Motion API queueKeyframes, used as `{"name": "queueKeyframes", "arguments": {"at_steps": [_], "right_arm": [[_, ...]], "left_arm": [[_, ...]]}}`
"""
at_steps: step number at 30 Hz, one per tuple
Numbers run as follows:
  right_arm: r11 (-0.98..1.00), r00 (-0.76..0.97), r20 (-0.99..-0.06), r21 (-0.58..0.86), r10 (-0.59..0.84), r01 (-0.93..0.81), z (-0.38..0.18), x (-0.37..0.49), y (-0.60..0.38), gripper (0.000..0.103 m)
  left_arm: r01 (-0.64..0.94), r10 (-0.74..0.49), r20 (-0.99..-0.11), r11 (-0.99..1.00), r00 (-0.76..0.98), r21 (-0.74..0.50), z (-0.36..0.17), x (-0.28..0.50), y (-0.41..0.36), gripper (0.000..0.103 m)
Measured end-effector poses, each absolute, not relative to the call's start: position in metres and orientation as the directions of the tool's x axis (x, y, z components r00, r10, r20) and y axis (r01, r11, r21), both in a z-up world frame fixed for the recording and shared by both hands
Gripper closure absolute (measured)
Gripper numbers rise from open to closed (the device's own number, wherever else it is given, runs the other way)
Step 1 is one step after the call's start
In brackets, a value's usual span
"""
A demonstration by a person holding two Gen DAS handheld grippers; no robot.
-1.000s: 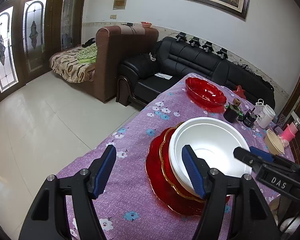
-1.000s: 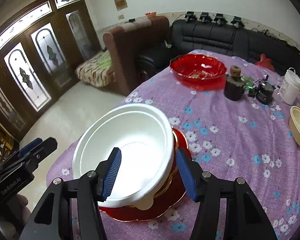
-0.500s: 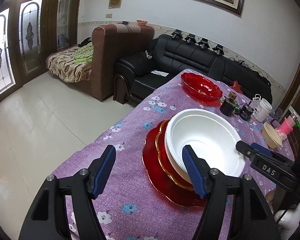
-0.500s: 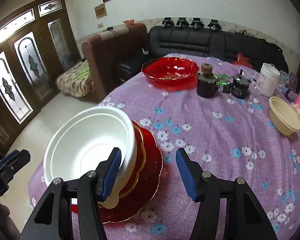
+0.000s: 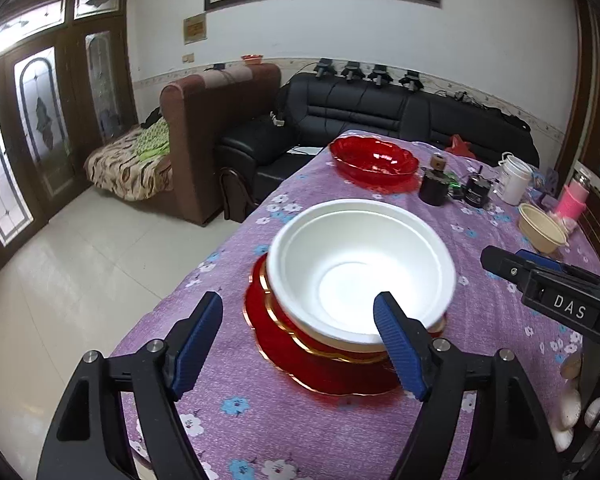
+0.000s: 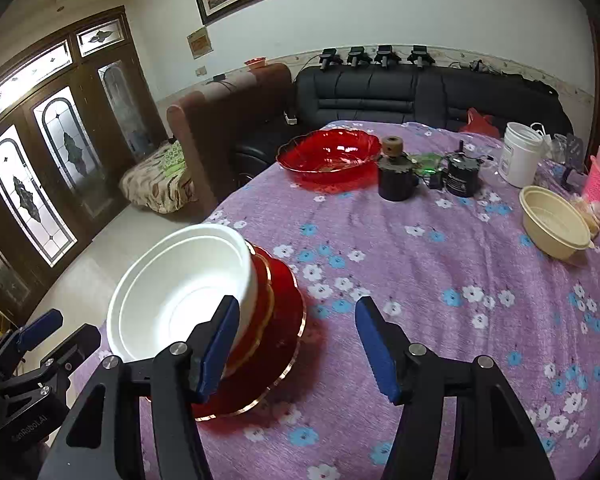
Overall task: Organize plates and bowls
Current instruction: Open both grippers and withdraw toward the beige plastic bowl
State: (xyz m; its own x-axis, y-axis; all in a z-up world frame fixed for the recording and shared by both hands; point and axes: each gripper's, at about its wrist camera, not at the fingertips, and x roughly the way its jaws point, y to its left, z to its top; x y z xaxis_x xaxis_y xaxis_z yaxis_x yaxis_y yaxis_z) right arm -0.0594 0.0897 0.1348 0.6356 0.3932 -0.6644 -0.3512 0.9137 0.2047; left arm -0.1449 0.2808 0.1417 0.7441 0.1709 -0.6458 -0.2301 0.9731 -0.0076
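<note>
White and light-looking, the bowl (image 5: 360,268) sits on top of the stack near the table's (image 6: 420,280) edge: a large red plate (image 5: 324,368) at the bottom, a smaller gold-rimmed red plate (image 6: 266,292) on it, and what seems to be a cream dish between that and the bowl, though we cannot tell for sure from here. Our left gripper (image 5: 300,344) and right gripper (image 6: 296,348) both stand with jaws released and hold nothing; each hangs just short of the stack, the left in front of it, the right at its side.

We judge the next piece to gather is the cream bowl (image 6: 554,222), well apart from the stack on the far side of the table, or the red glass bowl (image 6: 328,156) at the far end. To do this well, we should reach with the right gripper, take the rim squarely between the jaws, and lift before travelling so the cloth does not drag. Coming back, we lower it centred into the white bowl, since the stack leans slightly toward the edge and a sideways nudge could tip it.
</note>
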Motion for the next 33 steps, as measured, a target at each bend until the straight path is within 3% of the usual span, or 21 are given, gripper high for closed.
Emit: {"name": "queueKeyframes", "arguments": {"at_steps": [21, 33], "right_arm": [[0.931, 0.659, -0.664, 0.324, 0.352, -0.171, 0.114, -0.064, -0.051, 0.037], [0.923, 0.661, -0.702, 0.383, 0.266, 0.035, 0.086, -0.048, -0.156, 0.036]], "left_arm": [[-0.049, 0.134, -0.654, 0.988, 0.745, 0.147, 0.143, -0.127, 0.157, 0.024], [0.091, 0.041, -0.710, 0.985, 0.703, 0.147, 0.126, -0.113, 0.098, 0.024]]}}
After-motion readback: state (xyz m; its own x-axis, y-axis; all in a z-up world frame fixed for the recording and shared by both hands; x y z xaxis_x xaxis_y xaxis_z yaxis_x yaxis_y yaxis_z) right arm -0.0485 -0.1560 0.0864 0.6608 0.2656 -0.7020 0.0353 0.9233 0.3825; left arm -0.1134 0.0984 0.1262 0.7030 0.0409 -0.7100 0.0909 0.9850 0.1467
